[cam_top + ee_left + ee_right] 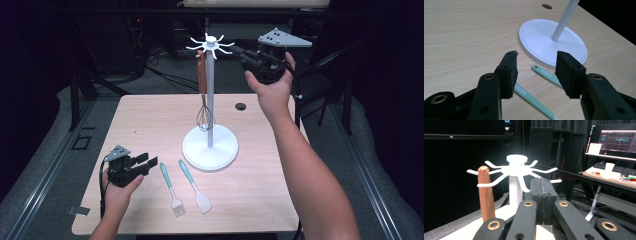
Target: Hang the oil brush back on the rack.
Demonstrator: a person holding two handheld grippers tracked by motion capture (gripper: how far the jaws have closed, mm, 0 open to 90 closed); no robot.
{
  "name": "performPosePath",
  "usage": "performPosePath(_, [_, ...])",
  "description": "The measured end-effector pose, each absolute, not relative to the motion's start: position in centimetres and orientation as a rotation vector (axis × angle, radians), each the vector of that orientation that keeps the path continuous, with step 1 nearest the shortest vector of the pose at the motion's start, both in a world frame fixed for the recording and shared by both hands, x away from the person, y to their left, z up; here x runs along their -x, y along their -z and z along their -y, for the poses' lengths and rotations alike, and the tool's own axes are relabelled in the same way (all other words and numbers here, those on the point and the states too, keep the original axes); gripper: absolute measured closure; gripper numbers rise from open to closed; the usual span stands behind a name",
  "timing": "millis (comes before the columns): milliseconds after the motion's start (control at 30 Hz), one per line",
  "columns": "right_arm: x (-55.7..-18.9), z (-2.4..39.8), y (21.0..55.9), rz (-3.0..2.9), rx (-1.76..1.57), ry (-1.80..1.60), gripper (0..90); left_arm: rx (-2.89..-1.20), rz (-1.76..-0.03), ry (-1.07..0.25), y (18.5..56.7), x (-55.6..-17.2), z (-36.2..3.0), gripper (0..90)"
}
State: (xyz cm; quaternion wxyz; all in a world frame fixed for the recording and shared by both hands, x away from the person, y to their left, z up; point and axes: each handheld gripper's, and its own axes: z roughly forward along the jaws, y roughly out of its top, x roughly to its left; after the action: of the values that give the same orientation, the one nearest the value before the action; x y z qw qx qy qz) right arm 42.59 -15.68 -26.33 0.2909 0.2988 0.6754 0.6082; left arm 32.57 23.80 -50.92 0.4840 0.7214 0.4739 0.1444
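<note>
A white stand (210, 142) sits in the middle of the wooden worktop (150, 125). It has a round base, a tall pole, and a ring of little white hooks (210, 46) at the top. A whisk (203, 90) with a brown wooden handle hangs from one hook, close beside the pole, with its wire end just above the base.

The right claw (246, 56) is up high, near the hooks and a bit to the right of them. Its two black jaws are pressed together with nothing between them. In the right gripper view the hooks and the whisk handle (486, 192) are right in front of it.

The left claw (150, 163) is low over the worktop at the front left. Its jaws are apart and hold nothing. Two tools with green handles lie flat just beside it: a brush (171, 190) and a spatula (196, 186). They lie side by side, apart, in front of the base.

A small dark hole (241, 106) is in the worktop behind the stand. A desk with a screen (616, 141) is far off.
</note>
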Motion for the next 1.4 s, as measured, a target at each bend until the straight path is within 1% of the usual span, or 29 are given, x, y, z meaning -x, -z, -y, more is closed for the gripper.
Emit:
performPosePath(467, [-41.4,15.4,26.3,-1.799,-0.776,-1.603,90.0,-1.756,-1.157,-0.356,50.8,-32.5,-23.9,52.1])
performPosePath(567, [-40.9,15.9,26.8,-1.781,-0.794,-1.579,90.0,-1.750,-1.160,-0.359,50.9,-32.5,-24.1,52.1])
performPosePath(667, [-40.2,16.5,27.9,-1.771,-0.820,-1.557,86.7,-1.747,-1.168,-0.359,50.9,-32.4,-24.2,52.1])
performPosePath(733, [-39.5,16.8,28.9,-1.781,-0.836,-1.548,82.7,-1.744,-1.168,-0.361,50.9,-32.4,-24.2,52.0])
performPosePath(833, [-38.4,17.2,30.5,-1.800,-0.852,-1.526,80.4,-1.746,-1.169,-0.360,50.9,-32.4,-24.3,51.9])
performPosePath(933, [-37.5,17.6,32.2,-1.822,-0.869,-1.519,76.0,-1.742,-1.178,-0.358,51.0,-32.4,-24.3,51.9])
performPosePath(1100, [-36.2,18.3,36.0,-1.876,-0.921,-1.508,71.5,-1.747,-1.180,-0.357,51.1,-32.4,-24.3,51.9])
performPosePath(1300, [-35.3,18.9,41.1,-1.922,-1.015,-1.457,58.9,-1.744,-1.188,-0.361,51.3,-32.4,-24.1,51.8])
performPosePath(1400, [-34.8,19.1,43.7,-1.945,-1.067,-1.441,56.8,-1.748,-1.193,-0.365,51.4,-32.5,-24.2,51.7])
